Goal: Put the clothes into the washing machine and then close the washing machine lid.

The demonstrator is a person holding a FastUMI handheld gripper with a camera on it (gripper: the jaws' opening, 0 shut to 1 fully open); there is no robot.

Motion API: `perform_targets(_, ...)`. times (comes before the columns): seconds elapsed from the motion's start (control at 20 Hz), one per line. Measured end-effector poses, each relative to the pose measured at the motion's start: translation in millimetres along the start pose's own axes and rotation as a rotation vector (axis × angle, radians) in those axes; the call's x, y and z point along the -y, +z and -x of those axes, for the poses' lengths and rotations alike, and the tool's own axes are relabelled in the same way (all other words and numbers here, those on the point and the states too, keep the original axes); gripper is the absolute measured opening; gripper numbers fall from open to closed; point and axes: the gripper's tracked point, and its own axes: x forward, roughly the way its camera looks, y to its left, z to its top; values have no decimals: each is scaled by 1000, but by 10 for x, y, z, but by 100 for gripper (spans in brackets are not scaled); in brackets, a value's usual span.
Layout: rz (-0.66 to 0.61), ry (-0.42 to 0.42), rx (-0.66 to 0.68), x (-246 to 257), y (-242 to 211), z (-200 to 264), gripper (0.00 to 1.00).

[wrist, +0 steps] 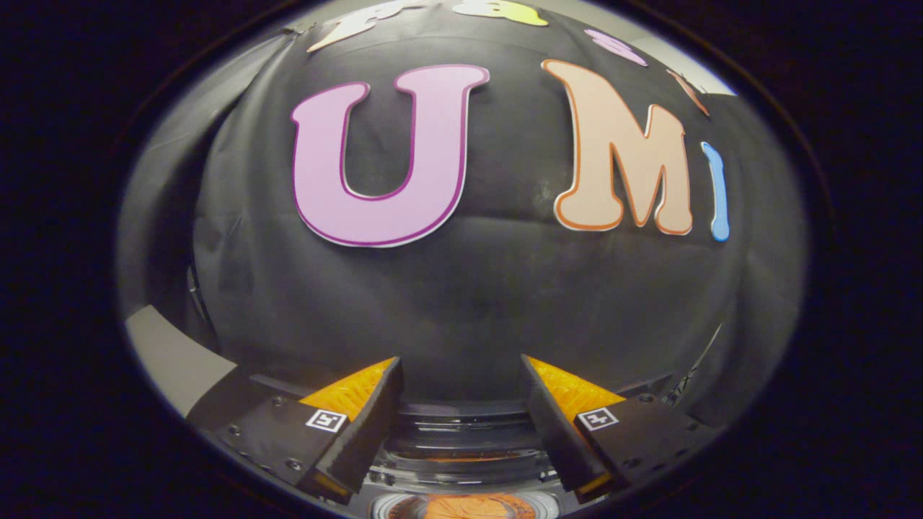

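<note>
- I see the gripper (pixel 461 371) with its fingers spread wide apart, nothing held between them.
- The fingers point at the black cloth wall (pixel 469 303) close ahead.
- Below and between the fingers lies the washing machine (pixel 461 432), its dark glossy rim showing.
- Orange fabric, presumably the clothes (pixel 476 507), sits in the opening beneath the fingers.
- A pale panel (pixel 173 353) stands beside the left finger.
</note>
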Motion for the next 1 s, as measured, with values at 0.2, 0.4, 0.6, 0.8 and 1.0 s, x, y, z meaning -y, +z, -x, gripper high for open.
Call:
perform_targets(0.2,-30,14,-17,-7,-51,85,99)
perform_targets(0.4,-26,27,1,4,-74,268,98)
perform_targets(0.6,-21,33,15,16,-124,503,98)
perform_targets(0.8,-15,39,0,15,-218,743,98)
perform_targets(1.0,-16,52,-28,20,-330,954,98)
